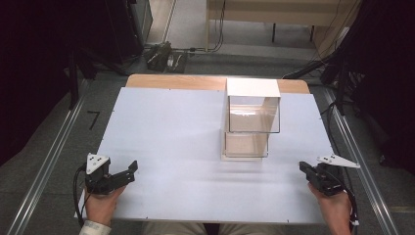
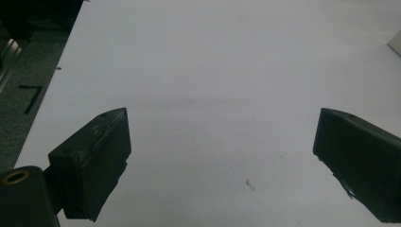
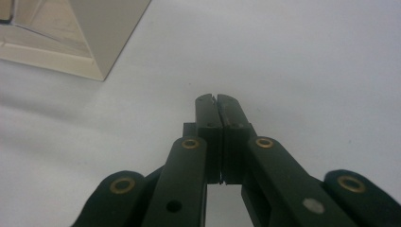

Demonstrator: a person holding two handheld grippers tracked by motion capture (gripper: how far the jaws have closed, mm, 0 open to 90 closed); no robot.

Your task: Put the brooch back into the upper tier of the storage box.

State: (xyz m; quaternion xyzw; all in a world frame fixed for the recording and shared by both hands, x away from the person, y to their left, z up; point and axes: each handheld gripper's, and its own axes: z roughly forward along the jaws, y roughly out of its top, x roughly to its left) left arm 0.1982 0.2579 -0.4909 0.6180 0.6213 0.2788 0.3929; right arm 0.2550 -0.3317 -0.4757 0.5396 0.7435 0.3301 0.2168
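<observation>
The clear box (image 1: pixel 253 122) stands upright at the table's (image 1: pixel 166 147) far middle-right, w/ nothing in it. Right claw (image 1: pixel 304 168), jaws pressed together & empty, is nearer; box lies forward-left of it. Left claw (image 1: pixel 128 172) gapes wide, empty.

One sign can be read: a black mark shaped like the numeral 7 (image 1: pixel 93 119) on the grey floor (image 1: pixel 58 161) left of the surface, seen in the high view. The left gripper view shows the same mark (image 2: pixel 31 97) on the floor. No other text, label or brand is legible.
</observation>
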